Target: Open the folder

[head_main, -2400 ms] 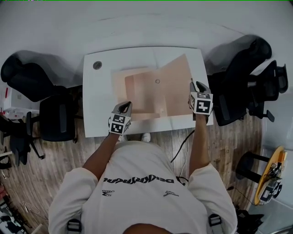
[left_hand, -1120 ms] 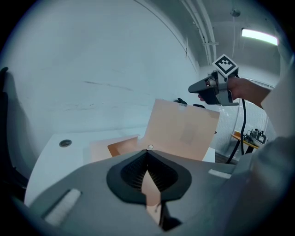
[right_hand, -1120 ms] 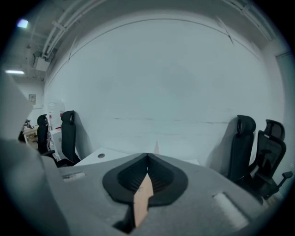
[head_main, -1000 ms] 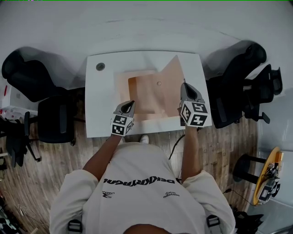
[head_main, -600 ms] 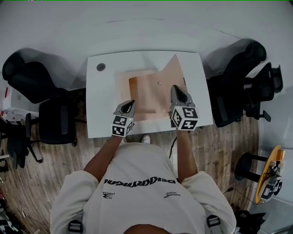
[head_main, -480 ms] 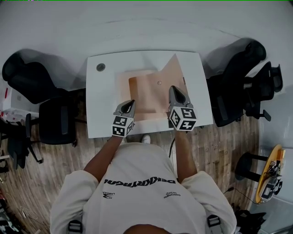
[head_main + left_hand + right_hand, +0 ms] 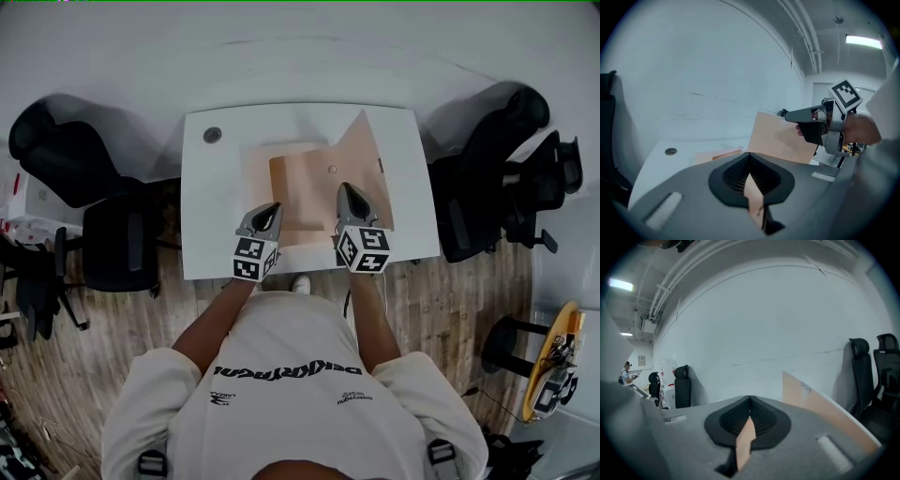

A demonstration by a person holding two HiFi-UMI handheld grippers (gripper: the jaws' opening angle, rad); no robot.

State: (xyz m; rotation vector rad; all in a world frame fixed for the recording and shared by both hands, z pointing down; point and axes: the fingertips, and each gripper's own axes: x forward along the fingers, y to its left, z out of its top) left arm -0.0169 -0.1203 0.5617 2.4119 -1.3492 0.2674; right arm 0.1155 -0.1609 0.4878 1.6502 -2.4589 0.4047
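A tan folder (image 7: 302, 187) lies on the white table (image 7: 211, 216), its cover (image 7: 367, 159) lifted at a slant on the right. My left gripper (image 7: 269, 209) is at the folder's near left edge, shut on a tan sheet of it that shows between the jaws in the left gripper view (image 7: 752, 187). My right gripper (image 7: 345, 189) is over the folder's near middle, shut on the cover; a tan strip (image 7: 745, 439) sits in its closed jaws. The left gripper view also shows the right gripper (image 7: 813, 119) holding the raised cover (image 7: 780, 140).
A round grommet (image 7: 213, 135) sits in the table's far left corner. Black office chairs stand at the left (image 7: 70, 159) and at the right (image 7: 502, 155) of the table. A cable (image 7: 349, 291) hangs below the near edge. A white wall lies beyond the table.
My right gripper has moved left and nearer to me, from the table's right edge to above the folder's middle, taking the cover with it. The left gripper has stayed at the near left edge.
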